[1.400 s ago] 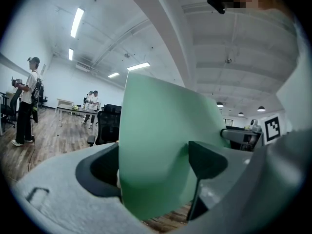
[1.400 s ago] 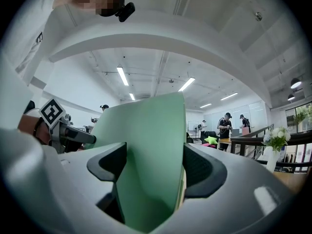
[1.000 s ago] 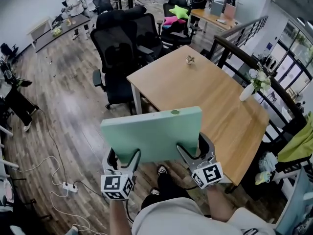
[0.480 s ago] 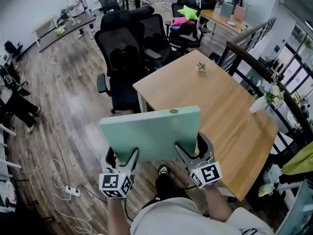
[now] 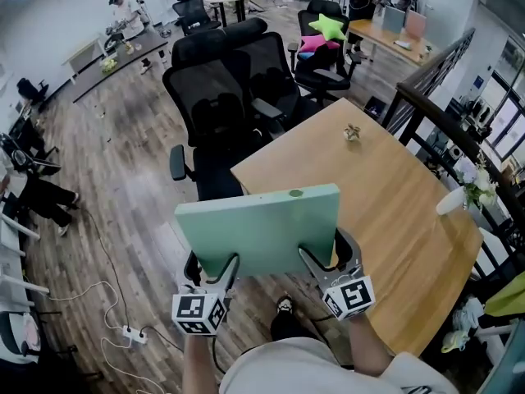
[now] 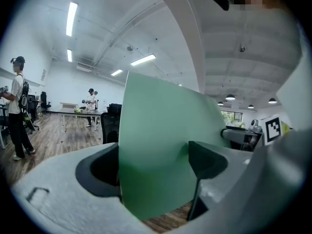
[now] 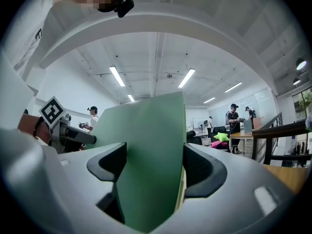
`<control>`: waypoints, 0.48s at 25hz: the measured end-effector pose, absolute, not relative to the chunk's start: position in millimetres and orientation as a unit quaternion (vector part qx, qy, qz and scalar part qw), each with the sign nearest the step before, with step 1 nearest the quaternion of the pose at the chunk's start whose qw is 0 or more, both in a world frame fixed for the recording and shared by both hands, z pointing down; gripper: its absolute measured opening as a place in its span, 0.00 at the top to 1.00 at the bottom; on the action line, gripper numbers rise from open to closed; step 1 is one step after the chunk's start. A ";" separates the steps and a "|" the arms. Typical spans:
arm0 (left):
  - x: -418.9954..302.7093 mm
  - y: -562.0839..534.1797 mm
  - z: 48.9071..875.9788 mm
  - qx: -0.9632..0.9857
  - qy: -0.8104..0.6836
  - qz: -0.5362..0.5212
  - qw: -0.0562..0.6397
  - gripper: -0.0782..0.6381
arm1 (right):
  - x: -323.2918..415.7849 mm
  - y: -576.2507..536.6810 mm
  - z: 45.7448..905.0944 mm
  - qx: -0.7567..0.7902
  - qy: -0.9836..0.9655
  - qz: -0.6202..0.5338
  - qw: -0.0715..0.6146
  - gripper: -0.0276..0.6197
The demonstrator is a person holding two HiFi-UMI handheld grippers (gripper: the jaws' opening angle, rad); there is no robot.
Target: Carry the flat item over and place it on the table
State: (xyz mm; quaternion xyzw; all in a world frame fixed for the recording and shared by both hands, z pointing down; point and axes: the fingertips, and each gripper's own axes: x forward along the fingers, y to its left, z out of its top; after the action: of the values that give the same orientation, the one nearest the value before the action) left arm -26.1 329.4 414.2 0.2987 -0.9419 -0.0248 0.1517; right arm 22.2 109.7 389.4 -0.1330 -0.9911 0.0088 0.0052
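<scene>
Left gripper (image 5: 211, 268): clamped on the left end of the board's near edge. In the left gripper view both dark pads press against the green panel that stands between them.
Green board (image 5: 261, 230): a flat, thick green panel with a small round mark (image 5: 295, 193) on its far edge. It is held in the air, tilted up toward the person, at the table's near corner and not yet on it. In the head view its far right corner overlaps the tabletop's edge, and the rest hangs over the wooden floor beside the table.
Right gripper (image 5: 328, 257): shut on the right end of the same near edge. In the right gripper view the panel fills the gap between the pads, and a pale core shows along the board's side.
Wooden table (image 5: 402, 220): mostly bare top ahead and to the right of the board. A small ornament (image 5: 353, 132) sits near its far end and a white vase of flowers (image 5: 454, 200) by its right edge, both well apart from the near corner.
Stiffness: it shows no sag between the two grips, so it looks rigid and should travel as one piece.
Weight: probably light to moderate, since two edge grips hold it cantilevered.
Surface: the faces look smooth and painted, so slipping through the pads seems the main risk, more so if the far edge catches on the table.
Where to hold: the near edge, grips well apart as they are, which leaves the far edge free to touch down first on the open top near the corner.
Fragility: it looks sturdy, though the corners could dent on the table edge.
</scene>
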 end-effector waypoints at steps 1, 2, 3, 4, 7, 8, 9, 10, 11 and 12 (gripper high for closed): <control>-33.1 326.3 413.5 0.299 -0.942 -0.022 0.153 0.26 | 15.2 106.5 389.7 -0.133 -0.991 0.011 0.005 0.38; -39.8 323.4 412.8 0.299 -0.942 -0.020 0.153 0.26 | 8.5 103.7 389.3 -0.133 -0.991 0.012 0.004 0.38; -46.2 320.8 412.1 0.299 -0.942 -0.019 0.153 0.26 | 2.2 101.1 388.7 -0.134 -0.991 0.012 0.003 0.38; -52.1 318.3 411.3 0.298 -0.942 -0.018 0.153 0.26 | -3.7 98.7 388.2 -0.134 -0.991 0.013 0.002 0.38; -68.5 311.0 410.5 0.299 -0.942 -0.015 0.152 0.26 | -19.3 90.9 390.0 -0.132 -0.991 0.017 0.003 0.38; -73.6 308.1 411.3 0.300 -0.941 -0.014 0.154 0.26 | -23.9 87.9 392.2 -0.129 -0.991 0.019 0.005 0.38; -78.2 305.1 412.6 0.302 -0.940 -0.014 0.156 0.26 | -27.7 85.0 394.2 -0.126 -0.992 0.021 0.007 0.38; -82.3 301.9 414.1 0.305 -0.939 -0.015 0.159 0.26 | -30.4 82.2 395.6 -0.123 -0.992 0.022 0.009 0.38; -86.0 298.8 415.8 0.308 -0.937 -0.015 0.161 0.26 | -32.6 79.4 396.6 -0.120 -0.992 0.023 0.011 0.38; -89.9 295.9 417.4 0.311 -0.936 -0.015 0.162 0.26 | -35.1 77.0 397.5 -0.117 -0.993 0.023 0.012 0.38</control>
State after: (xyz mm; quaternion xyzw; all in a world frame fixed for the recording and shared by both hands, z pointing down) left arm -89.9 295.9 417.4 0.3114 -0.9362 -0.0146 0.1621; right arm -35.1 77.0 397.5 -0.1168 -0.9928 0.0226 0.0122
